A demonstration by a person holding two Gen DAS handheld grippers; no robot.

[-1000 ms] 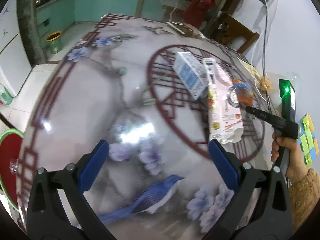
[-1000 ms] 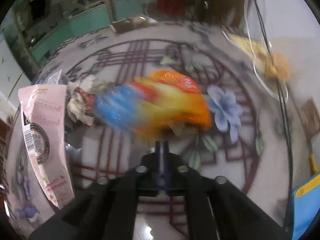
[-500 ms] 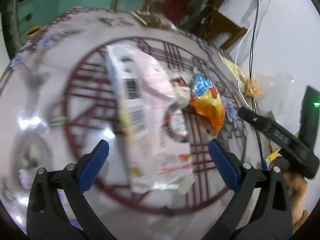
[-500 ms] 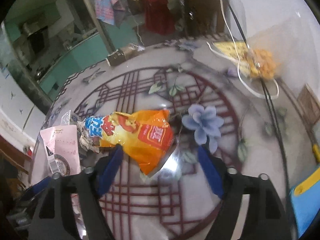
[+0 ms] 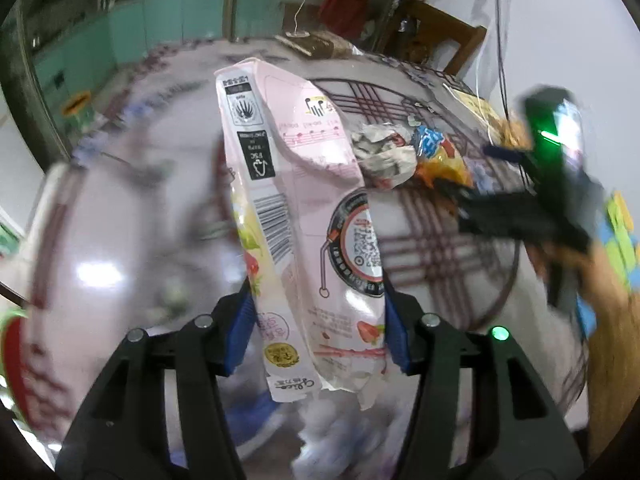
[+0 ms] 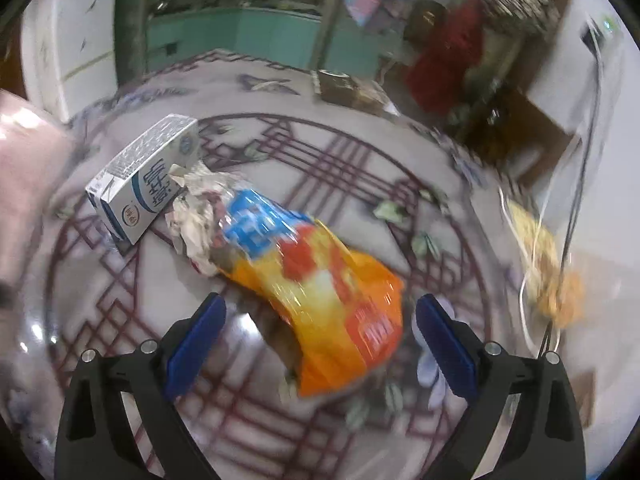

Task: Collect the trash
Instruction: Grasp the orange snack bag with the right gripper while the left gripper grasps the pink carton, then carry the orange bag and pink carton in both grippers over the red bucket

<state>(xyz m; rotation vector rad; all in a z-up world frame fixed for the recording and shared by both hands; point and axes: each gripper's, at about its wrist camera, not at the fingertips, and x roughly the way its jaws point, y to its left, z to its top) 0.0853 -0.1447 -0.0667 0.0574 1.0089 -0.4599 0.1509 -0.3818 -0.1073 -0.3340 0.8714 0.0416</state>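
My left gripper (image 5: 318, 320) is shut on a flattened pink milk carton (image 5: 304, 216), its blue pads pressing both sides of the carton's lower end. My right gripper (image 6: 320, 336) is open, its jaws standing either side of an orange and blue snack bag (image 6: 320, 280) that lies on the patterned table (image 6: 400, 184). Crumpled paper (image 6: 200, 212) touches the bag's far end, and a white and blue carton (image 6: 144, 184) lies beyond it. The paper (image 5: 384, 152) and bag (image 5: 436, 156) also show in the left wrist view, with the right gripper (image 5: 520, 208) blurred beside them.
A clear bag of orange snacks (image 6: 556, 288) with white cable lies at the table's right edge. A brown packet (image 6: 344, 88) sits at the far edge. A wooden chair (image 5: 436, 36) and wall stand behind. A red basin (image 5: 12, 356) sits low at left.
My left gripper has closed on the pink carton and the view has shifted with it. My right gripper opened half a second ago and now has moved closer over the orange bag.
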